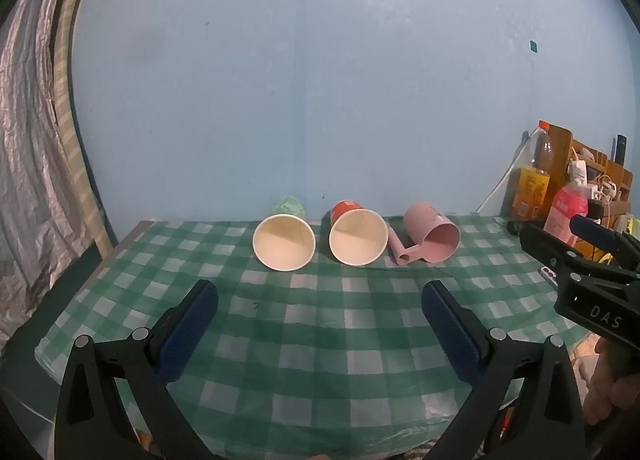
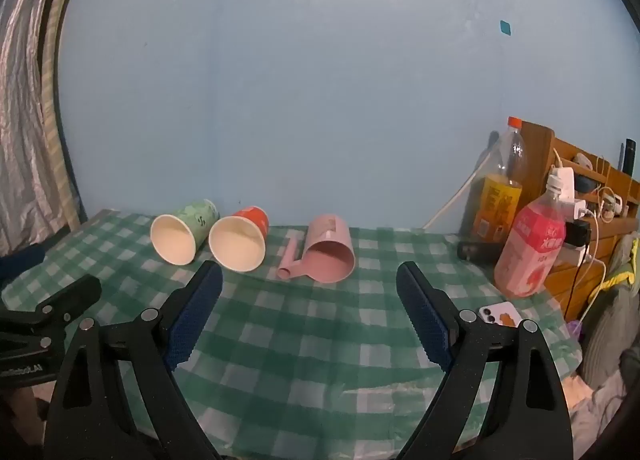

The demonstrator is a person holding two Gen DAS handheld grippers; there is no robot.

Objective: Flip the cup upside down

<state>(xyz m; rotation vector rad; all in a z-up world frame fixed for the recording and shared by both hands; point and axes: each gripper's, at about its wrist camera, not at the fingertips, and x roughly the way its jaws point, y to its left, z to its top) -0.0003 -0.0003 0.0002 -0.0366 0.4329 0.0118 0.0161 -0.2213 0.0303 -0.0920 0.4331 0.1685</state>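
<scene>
The left tool has two black plastic arms, triangular cut-outs at five and seven o'clock, round silver rivets at the joints and dark blue ribbed pads. The right tool is built alike, its blue pads finely knurled. Seen from the left, its black body carries white letters "DAS"; bare skin of the right hand shows at four o'clock.

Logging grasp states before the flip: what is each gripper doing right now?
Left gripper: jaws open, holding nothing.
Right gripper: jaws open, holding nothing.
</scene>
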